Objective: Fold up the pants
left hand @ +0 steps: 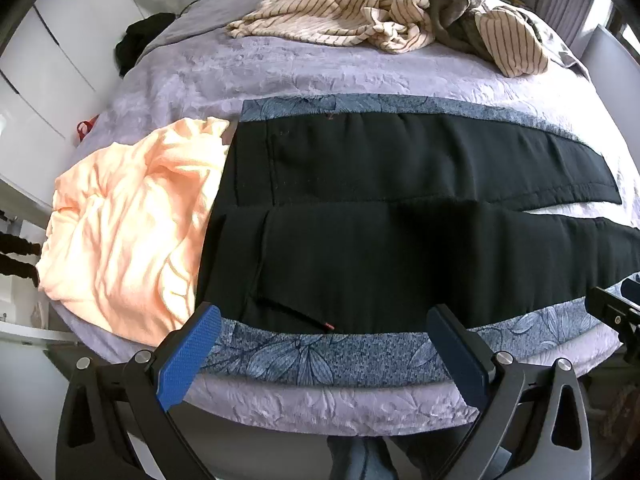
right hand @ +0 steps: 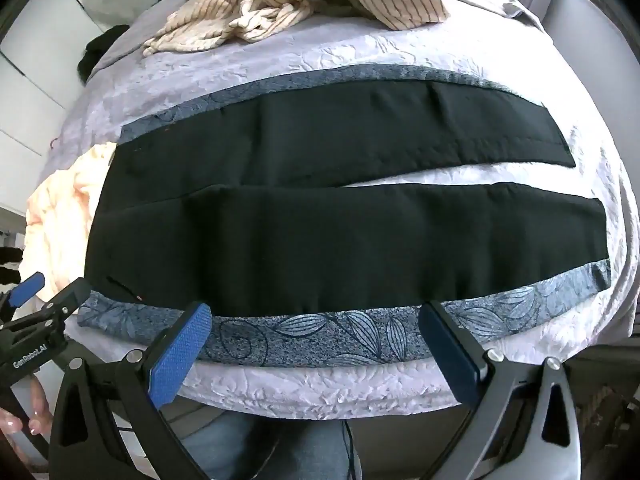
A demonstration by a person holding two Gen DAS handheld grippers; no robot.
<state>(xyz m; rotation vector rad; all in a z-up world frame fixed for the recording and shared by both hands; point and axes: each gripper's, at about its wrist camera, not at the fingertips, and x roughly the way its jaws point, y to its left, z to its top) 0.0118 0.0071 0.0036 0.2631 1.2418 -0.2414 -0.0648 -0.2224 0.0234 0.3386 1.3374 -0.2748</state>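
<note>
1. Black pants [left hand: 400, 216] lie flat across a blue leaf-patterned cloth [left hand: 320, 356] on the bed [left hand: 280, 76], waistband toward the left, the two legs running right and parting near the hems; in the left wrist view the nearer leg's end is cut off at the right edge.
2. The left gripper [left hand: 324, 340] hangs over the bed's near edge, its fingers [left hand: 188, 356] spread wide and holding nothing; the right gripper [right hand: 316, 336] sits likewise, fingers [right hand: 180, 356] apart and empty.
3. A crumpled peach garment [left hand: 128, 232] touches the waistband on the left; a striped cream heap [left hand: 360, 16] lies well apart at the far end, with a grey item tangled in it that is hard to make out.
4. A dark object [left hand: 144, 36] at the bed's far left edge is too dim to identify.
5. Nothing lies on top of the pants.
</note>
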